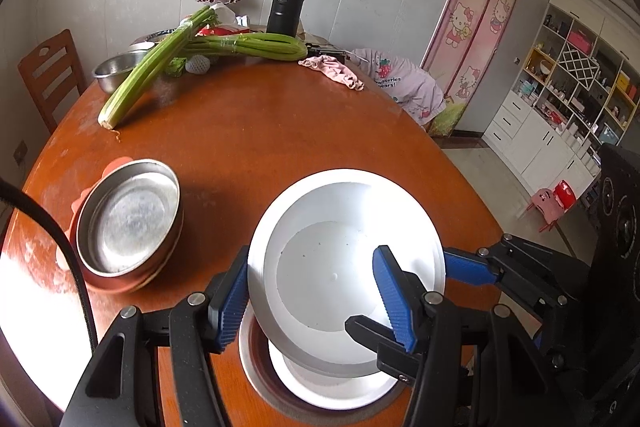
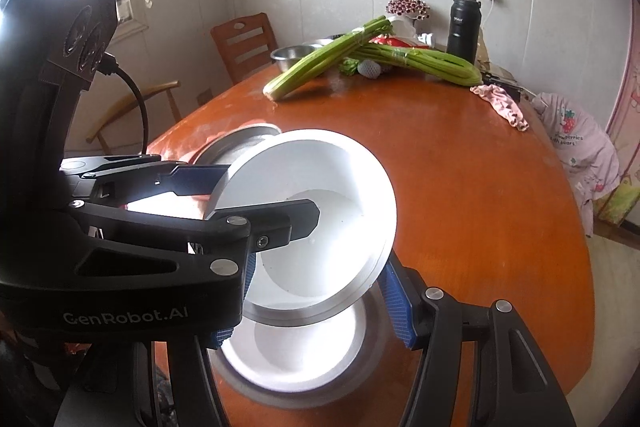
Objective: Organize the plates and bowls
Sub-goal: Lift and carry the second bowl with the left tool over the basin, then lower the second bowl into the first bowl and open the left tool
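Note:
A white steel plate (image 1: 344, 267) is held tilted above a second white plate (image 1: 336, 387) lying on the round wooden table (image 1: 280, 131). My left gripper (image 1: 312, 299) has its fingers wide apart on either side of the tilted plate. My right gripper (image 2: 320, 291) has its blue pads against the tilted plate (image 2: 320, 195), one at its right rim; the lower plate (image 2: 296, 347) lies under it. A steel bowl stacked in a pink bowl (image 1: 128, 223) stands to the left.
Celery stalks (image 1: 160, 67), a steel basin (image 1: 116, 69), a black flask (image 1: 286, 5) and a pink cloth (image 1: 334, 71) lie at the table's far side. A wooden chair (image 1: 50, 75) stands at the left. A shelf unit (image 1: 568, 99) is at the right.

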Demonstrator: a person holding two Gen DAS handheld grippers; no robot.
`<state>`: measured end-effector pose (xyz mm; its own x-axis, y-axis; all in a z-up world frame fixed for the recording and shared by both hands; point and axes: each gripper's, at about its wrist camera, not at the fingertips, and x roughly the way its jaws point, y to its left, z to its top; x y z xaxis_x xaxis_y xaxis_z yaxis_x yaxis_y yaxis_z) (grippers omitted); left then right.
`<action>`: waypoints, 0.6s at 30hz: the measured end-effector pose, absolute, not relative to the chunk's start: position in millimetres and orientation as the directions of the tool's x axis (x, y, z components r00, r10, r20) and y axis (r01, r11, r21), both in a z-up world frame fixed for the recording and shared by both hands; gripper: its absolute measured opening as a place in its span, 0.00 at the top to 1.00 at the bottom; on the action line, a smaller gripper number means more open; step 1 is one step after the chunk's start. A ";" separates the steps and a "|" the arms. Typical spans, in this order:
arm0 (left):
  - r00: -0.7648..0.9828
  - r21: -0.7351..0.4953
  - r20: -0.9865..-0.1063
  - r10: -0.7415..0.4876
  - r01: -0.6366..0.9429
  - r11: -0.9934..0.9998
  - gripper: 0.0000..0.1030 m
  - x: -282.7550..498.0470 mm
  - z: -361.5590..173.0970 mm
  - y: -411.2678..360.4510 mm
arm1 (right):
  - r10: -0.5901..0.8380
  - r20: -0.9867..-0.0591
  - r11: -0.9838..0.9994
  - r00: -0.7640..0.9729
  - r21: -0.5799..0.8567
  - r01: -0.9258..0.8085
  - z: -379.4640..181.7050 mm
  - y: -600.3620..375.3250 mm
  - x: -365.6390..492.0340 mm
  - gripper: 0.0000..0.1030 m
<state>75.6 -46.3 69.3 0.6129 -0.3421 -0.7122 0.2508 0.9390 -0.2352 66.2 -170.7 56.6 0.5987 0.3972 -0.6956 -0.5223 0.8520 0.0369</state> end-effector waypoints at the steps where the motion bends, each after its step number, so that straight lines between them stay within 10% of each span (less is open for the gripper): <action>1: 0.612 -0.236 -0.713 -0.341 0.249 0.939 0.43 73.8 67.4 -45.7 | 0.396 -0.696 0.851 0.599 0.034 -0.523 54.9 -169.8 63.5 0.38; 18: 0.577 -0.233 -0.740 -0.345 0.262 0.937 0.43 53.4 43.4 -48.9 | 0.385 -0.725 0.850 0.572 0.037 -0.525 31.0 -169.1 41.1 0.38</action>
